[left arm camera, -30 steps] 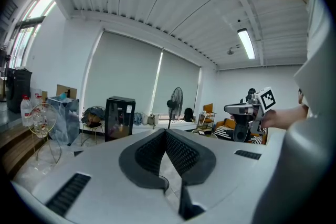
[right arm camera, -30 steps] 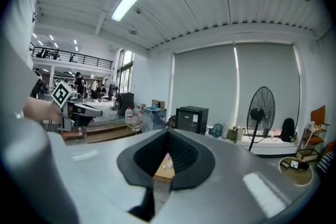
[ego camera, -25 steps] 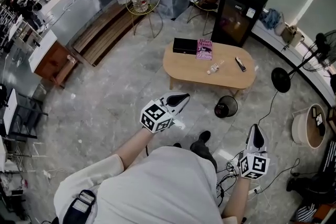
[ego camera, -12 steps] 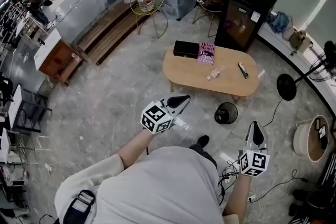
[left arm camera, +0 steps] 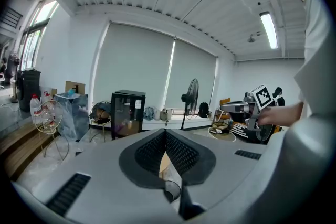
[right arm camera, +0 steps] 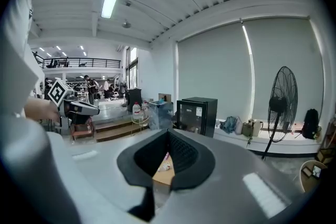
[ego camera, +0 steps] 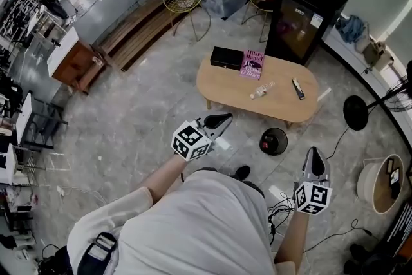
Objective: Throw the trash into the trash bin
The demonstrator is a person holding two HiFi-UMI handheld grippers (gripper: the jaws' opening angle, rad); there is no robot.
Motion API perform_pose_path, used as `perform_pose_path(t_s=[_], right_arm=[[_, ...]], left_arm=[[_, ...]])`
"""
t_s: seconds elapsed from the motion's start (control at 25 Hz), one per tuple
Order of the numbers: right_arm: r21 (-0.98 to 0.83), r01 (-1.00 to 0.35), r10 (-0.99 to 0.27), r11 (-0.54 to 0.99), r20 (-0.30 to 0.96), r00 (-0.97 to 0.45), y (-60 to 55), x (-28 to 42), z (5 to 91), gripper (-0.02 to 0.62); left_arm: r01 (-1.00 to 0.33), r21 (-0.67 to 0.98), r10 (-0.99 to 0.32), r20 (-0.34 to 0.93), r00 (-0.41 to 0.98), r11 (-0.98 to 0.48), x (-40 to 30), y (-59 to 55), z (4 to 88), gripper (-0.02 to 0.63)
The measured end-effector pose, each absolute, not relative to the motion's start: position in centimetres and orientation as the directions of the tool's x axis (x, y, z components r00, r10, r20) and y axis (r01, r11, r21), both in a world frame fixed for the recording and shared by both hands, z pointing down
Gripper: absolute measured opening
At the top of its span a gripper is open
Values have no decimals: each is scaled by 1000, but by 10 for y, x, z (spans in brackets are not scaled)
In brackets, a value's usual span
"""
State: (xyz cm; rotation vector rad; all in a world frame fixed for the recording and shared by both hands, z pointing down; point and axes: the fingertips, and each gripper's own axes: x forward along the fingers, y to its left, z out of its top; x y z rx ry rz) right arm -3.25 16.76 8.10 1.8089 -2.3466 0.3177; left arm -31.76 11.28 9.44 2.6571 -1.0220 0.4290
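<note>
Grey marbled floor [ego camera: 129, 132] fills most of the head view, with the person's pale sleeve and shirt at the bottom edge. Nearest are the two tools, both held above the floor and well apart. The left gripper [ego camera: 225, 118] is seen with its jaws pressed together at the tips and nothing is gripped by them. The same is shown in its own view, where the left gripper [left arm camera: 165, 131] has its ribbed pads meeting in a point. The right gripper [ego camera: 313, 152] is likewise closed and empty. In its own view the jaws of the right gripper [right arm camera: 168, 131] are drawn together at the tips, and a strip of tabletop is glimpsed through the gap beneath them.

Between the two grippers, a little farther out, a black round trash bin [ego camera: 273, 141] is set on the floor, just beside the near edge of an oval wooden table [ego camera: 283, 106]. The trash [ego camera: 261, 89] — a small pale crumpled piece — is left lying near the middle of the tabletop, apart from the bin. A black remote [ego camera: 297, 88] is placed to its right, and a pink book [ego camera: 251, 64] and a flat black box [ego camera: 226, 58] are laid along the far edge.

Beyond the table a black cabinet [ego camera: 302, 16] is stood against the wall — a standing fan [ego camera: 357, 111] is seen off to the right.
</note>
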Motion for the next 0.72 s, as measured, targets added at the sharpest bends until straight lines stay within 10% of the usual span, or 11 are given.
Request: perform_pose_path(t_s=[0.72], right_arm=[[-90,-963,-916,255,295,-271,111,7,111,11]], left_arm=[[-674,129,-581,408,704,-727,-265,51,107,6]])
